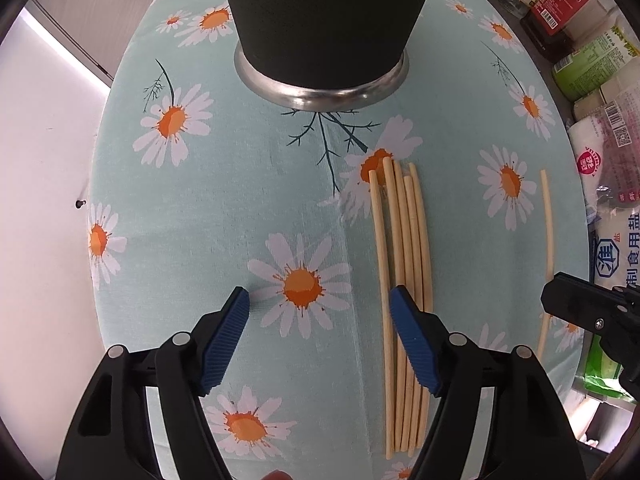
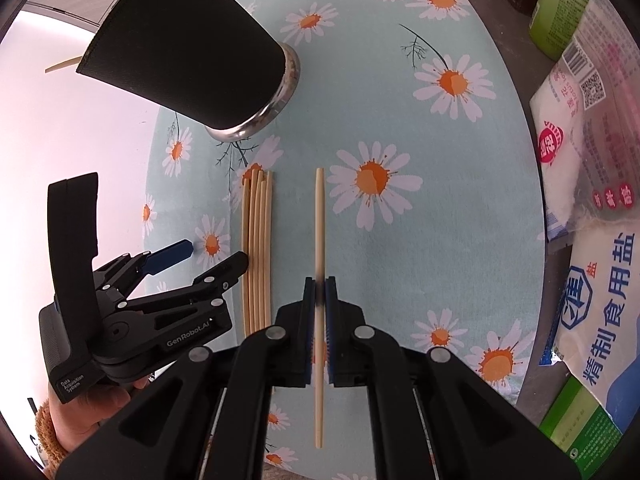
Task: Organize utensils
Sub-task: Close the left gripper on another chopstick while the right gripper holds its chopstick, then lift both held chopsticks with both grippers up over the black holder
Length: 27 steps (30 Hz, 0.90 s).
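A single chopstick [image 2: 319, 216] is held between the closed pads of the right tool [image 2: 319, 292], with its thin end pointed away toward the far side of the surface [image 2: 400, 92], which is covered by a light blue cloth with daisies. The left tool [image 1: 319, 300] is seen with its jaws standing apart and nothing between them; only the cloth is visible under the blue pads [image 1: 224, 344]. A bundle of five chopsticks [image 1: 400, 280] is laid flat on the cloth, and the right-hand pad of the left tool is placed just at its edge, though contact cannot be told. A black cup with a metal base [image 1: 320, 24] is placed upright beyond the bundle; two sticks [image 2: 64, 65] are seen over its rim in the right view. Packets of salt and bottles [image 2: 600, 280] are kept along the right side.
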### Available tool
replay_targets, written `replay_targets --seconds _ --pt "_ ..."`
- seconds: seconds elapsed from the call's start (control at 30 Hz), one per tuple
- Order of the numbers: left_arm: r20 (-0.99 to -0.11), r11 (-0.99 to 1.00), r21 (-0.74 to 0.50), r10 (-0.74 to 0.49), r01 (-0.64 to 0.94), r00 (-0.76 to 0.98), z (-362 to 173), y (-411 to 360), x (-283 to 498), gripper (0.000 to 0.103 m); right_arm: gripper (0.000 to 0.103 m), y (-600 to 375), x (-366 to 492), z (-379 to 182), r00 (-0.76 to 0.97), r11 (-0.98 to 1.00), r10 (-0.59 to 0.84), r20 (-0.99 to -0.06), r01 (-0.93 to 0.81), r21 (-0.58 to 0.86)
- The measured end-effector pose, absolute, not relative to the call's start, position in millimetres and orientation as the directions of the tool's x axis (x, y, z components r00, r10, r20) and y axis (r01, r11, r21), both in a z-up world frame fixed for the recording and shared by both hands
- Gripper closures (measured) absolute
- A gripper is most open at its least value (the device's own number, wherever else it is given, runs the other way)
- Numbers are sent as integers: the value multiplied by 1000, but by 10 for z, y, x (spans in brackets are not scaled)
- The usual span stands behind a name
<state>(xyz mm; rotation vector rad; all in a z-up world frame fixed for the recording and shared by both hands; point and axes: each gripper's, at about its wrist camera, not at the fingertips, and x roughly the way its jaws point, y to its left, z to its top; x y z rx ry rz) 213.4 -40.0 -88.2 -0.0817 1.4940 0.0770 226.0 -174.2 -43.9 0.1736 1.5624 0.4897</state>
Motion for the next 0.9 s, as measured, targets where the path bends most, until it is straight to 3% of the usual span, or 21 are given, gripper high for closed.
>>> replay_targets --seconds 0.13,0.43,0.53,0.9 --pt "-996 995 17 26 -96 88 -848 -428 2120 54 97 -1718 2267 -419 -60 891 409 -910 -191 413" --pt "-995 995 23 33 -101 98 -789 -505 2120 67 97 -1732 2264 -400 -57 886 420 -906 -190 423" --pt "-994 993 13 25 -114 106 -744 -485 2095 95 97 -1739 2263 -388 -57 885 421 -905 -191 424" --pt "-990 988 -62 -43 -141 131 -732 -259 2000 99 97 -1651 2265 -391 -61 884 421 -905 -197 424"
